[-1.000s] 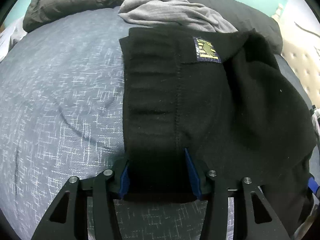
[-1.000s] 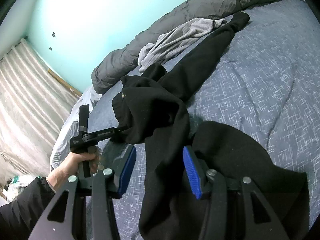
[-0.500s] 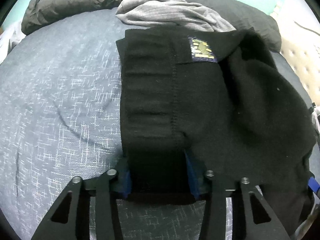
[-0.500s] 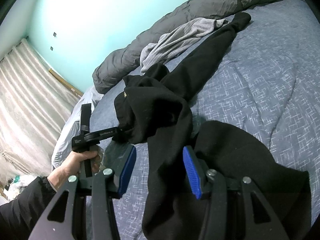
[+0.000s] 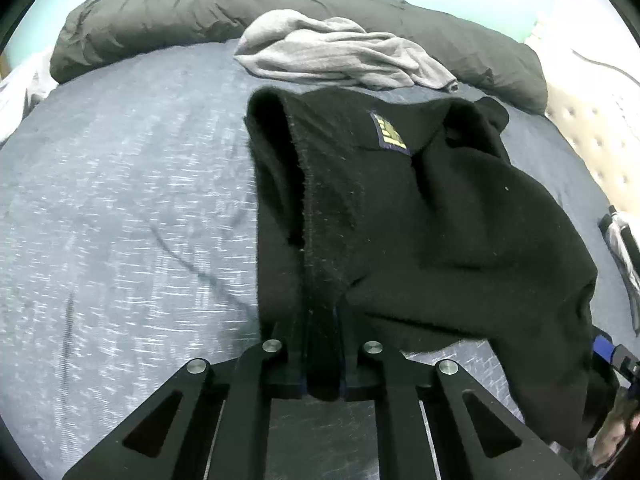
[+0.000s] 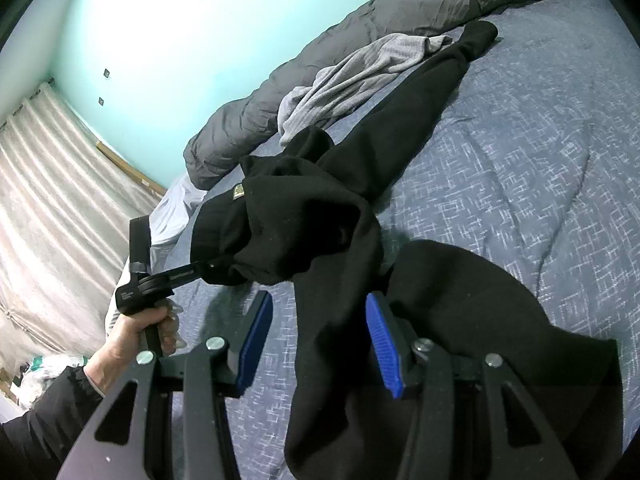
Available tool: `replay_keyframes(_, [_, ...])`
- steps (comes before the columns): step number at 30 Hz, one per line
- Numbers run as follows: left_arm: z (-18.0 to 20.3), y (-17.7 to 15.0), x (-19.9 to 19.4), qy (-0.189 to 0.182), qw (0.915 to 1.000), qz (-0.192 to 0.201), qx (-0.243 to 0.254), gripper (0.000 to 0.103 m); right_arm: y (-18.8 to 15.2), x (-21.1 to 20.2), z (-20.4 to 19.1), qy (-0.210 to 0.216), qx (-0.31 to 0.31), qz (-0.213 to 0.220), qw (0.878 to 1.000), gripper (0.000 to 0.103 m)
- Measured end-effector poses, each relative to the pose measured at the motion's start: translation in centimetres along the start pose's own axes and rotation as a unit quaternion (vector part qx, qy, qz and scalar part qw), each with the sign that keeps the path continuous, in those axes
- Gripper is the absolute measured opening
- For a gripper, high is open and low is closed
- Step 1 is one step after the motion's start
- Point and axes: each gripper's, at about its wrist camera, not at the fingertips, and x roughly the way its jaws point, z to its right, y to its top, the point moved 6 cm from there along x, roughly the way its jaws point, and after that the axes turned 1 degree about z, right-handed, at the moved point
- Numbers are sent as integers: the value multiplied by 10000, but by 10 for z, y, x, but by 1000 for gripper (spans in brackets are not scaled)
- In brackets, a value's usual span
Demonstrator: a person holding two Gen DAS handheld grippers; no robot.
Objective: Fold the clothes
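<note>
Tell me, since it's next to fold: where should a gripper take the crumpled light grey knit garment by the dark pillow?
Probably the loose end of the crumpled light grey knit garment that trails toward the black fleece garment, coming from the open blue bedspread side. The dark grey pillow blocks the far side, and that tail lies flattest.

Sewn label (image 5: 390,133) on the black garment (image 5: 460,220): dark blue patch with yellow markings, its lettering too small and blurred to read. The same label (image 6: 238,192) shows edge-on in the right wrist view, unreadable there too. Left claw (image 6: 208,270): white printed lettering (image 6: 182,277) along its black arm, and a white printed block (image 6: 127,294) on the body above the handle; neither can be made out.
</note>
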Motion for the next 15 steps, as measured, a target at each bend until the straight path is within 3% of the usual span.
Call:
replay_keyframes(5, [-16, 8, -11, 7, 9999, 94, 57, 8, 0, -1, 0, 23, 19, -9, 10000, 50])
replay_keyframes(15, [-38, -8, -66, 77, 9995, 290, -57, 7, 1, -2, -3, 55, 29, 20, 10000, 50])
